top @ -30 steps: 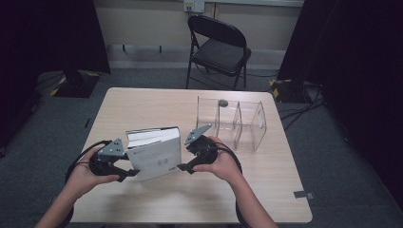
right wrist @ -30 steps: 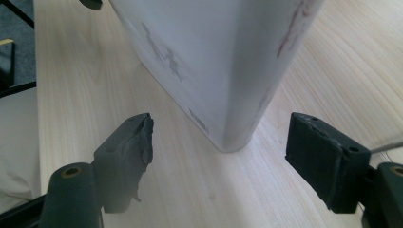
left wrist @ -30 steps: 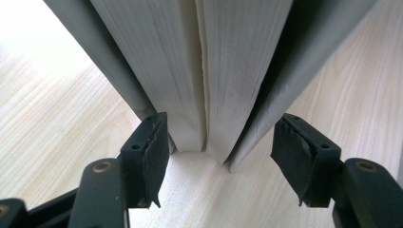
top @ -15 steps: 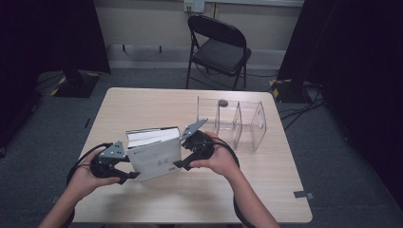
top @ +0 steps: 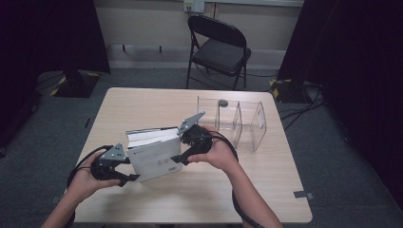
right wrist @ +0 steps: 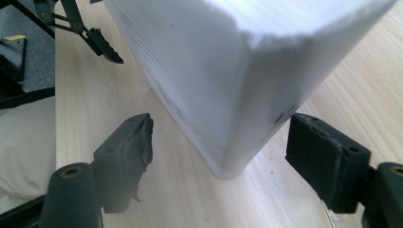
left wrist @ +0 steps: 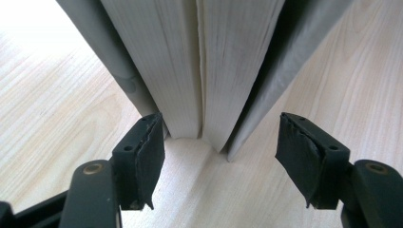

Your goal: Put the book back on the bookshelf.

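The book (top: 153,153) is now standing more upright on the counter (top: 142,102), leaning, while the left tool (left wrist: 221,156) and right tool (right wrist: 221,156), both released, are flanking its ends

In your left gripper view the book (left wrist: 209,66) ran off the top edge, so its upper part was cut away. In your right gripper view the book's near corner was blurred, its cover print unreadable. In the high view a small dark object (top: 222,102) by the clear organizer (top: 237,121) was too small to identify.
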Demonstrator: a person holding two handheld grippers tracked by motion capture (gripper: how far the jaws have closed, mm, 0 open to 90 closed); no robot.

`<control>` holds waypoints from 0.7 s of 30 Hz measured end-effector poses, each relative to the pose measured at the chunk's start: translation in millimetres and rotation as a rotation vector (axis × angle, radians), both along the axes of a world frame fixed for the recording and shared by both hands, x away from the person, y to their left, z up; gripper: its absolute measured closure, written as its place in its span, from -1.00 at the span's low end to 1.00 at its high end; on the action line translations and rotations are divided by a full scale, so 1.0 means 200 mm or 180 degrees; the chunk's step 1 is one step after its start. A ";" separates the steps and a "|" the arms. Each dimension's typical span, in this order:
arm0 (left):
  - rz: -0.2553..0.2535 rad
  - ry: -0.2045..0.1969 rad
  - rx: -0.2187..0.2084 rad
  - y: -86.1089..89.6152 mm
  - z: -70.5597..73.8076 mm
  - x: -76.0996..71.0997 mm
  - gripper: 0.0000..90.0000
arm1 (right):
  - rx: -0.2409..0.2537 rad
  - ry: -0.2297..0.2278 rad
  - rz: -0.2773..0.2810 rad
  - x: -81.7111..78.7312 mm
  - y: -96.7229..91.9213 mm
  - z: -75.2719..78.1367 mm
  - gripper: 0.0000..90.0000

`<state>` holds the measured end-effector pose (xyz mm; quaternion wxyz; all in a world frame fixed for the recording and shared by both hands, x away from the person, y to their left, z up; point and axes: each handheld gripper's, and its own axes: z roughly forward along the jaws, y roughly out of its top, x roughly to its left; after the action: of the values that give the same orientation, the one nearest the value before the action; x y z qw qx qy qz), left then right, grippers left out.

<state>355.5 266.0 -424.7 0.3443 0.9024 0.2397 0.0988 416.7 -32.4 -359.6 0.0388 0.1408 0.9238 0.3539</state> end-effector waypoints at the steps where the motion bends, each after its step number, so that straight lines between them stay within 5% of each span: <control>1: -0.0008 -0.0003 -0.0013 0.00 0.00 0.00 -0.26 | 0.0000 0.0007 -0.0001 0.00 0.00 0.00 -0.49; 12: 0.0006 0.0008 -0.0012 0.01 -0.03 0.00 -0.28 | -0.0023 -0.0012 0.0053 0.05 0.06 0.03 -0.49; 17: 0.0025 0.0018 -0.0004 0.01 -0.03 -0.01 -0.29 | 0.0119 0.0082 0.0172 0.09 0.10 0.03 -0.48; 21: 0.0028 0.0031 -0.0022 0.02 -0.04 0.00 -0.29 | -0.0005 0.0055 0.0231 0.08 0.16 0.04 -0.45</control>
<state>354.7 269.3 -432.0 0.3458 0.9006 0.2457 0.0950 432.8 -1.2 -351.6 0.0181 0.1102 0.9289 0.3532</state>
